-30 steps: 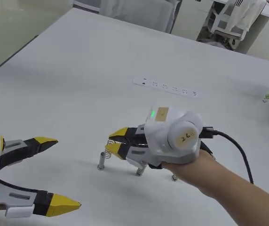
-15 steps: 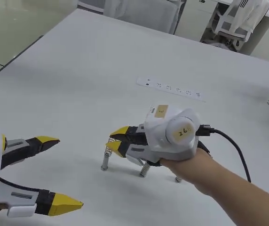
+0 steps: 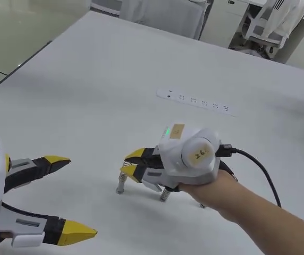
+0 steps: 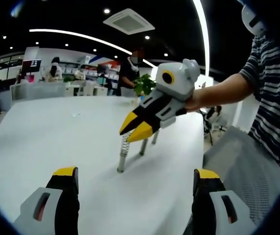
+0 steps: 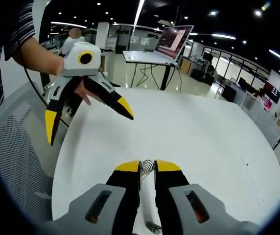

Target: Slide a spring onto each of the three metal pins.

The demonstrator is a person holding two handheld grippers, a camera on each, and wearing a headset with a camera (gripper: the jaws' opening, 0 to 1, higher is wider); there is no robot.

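Spring on upr. pin, top half

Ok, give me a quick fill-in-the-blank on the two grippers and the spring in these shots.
The right gripper is ____ on a spring.
The left gripper has its jaws ____.
The spring sits at the ____ of a pin.
Missing words: shut; open; top.
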